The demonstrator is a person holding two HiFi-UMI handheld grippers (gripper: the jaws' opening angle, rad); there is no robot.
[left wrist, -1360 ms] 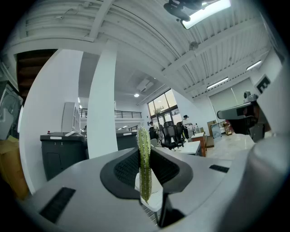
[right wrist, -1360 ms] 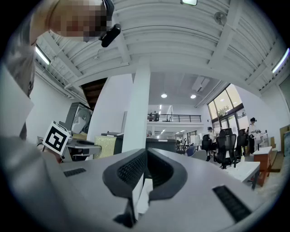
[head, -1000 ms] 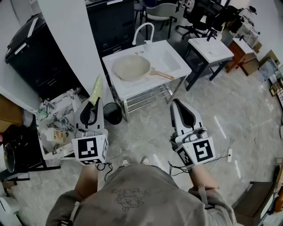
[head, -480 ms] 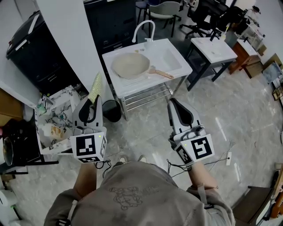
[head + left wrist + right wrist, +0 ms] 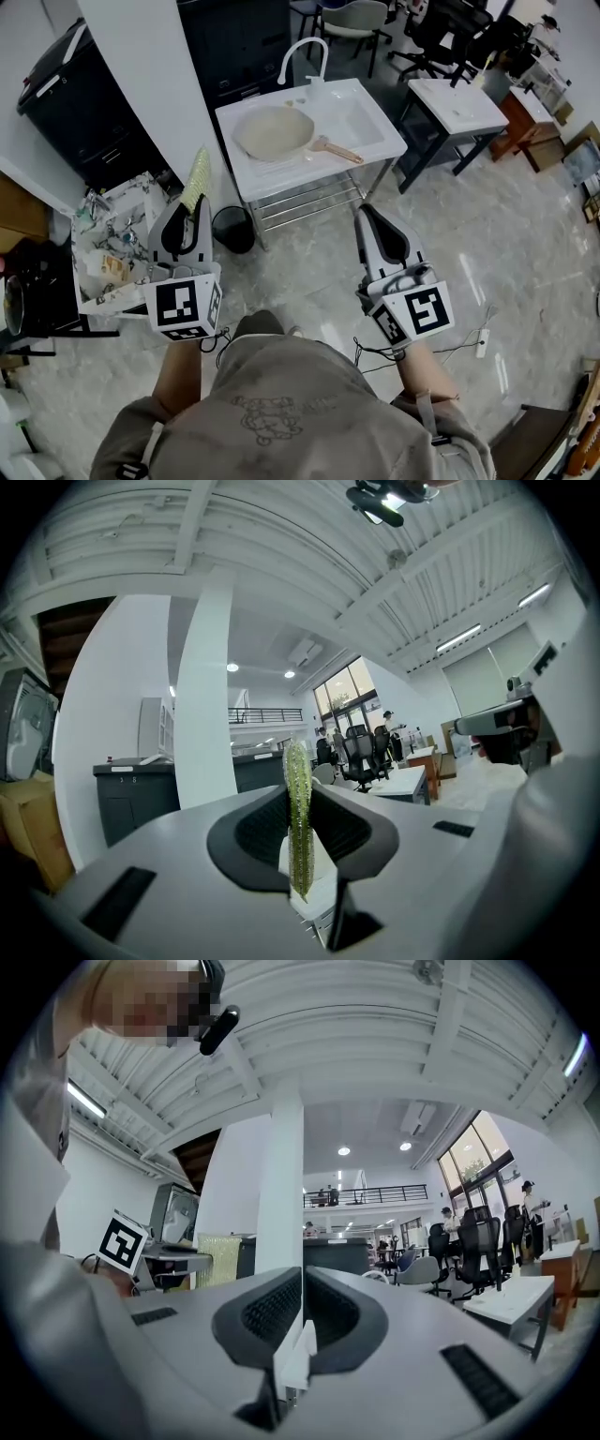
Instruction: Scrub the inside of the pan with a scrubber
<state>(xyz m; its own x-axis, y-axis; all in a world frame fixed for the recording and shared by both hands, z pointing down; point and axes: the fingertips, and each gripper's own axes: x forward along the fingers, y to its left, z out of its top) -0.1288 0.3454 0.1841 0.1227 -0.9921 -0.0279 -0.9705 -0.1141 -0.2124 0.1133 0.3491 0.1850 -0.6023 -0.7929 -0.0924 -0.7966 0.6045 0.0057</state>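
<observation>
While the person is standing back from the sink (image 5: 380, 141), both grippers are hovering low in front of the body, well apart from the sink. Left gripper (image 5: 194, 216) is pinching the scrubber (image 5: 198, 176) edge-on between its jaws, and the yellow-green pad is sticking out past the tips. Right gripper (image 5: 366, 217) is carrying nothing, its jaws pressing together. Pan (image 5: 272, 132) is sitting mouth up on the sink's left half, beside the basin. Its tan handle (image 5: 337, 152) is pointing right and toward the person. Faucet (image 5: 302, 54) is arching over the back rim. Black bin (image 5: 231, 230) is standing on the floor by the sink's left legs, near the left gripper. Cluttered crate (image 5: 108, 253) is lying off to the left. White table (image 5: 455, 103) is standing to the sink's right.
</observation>
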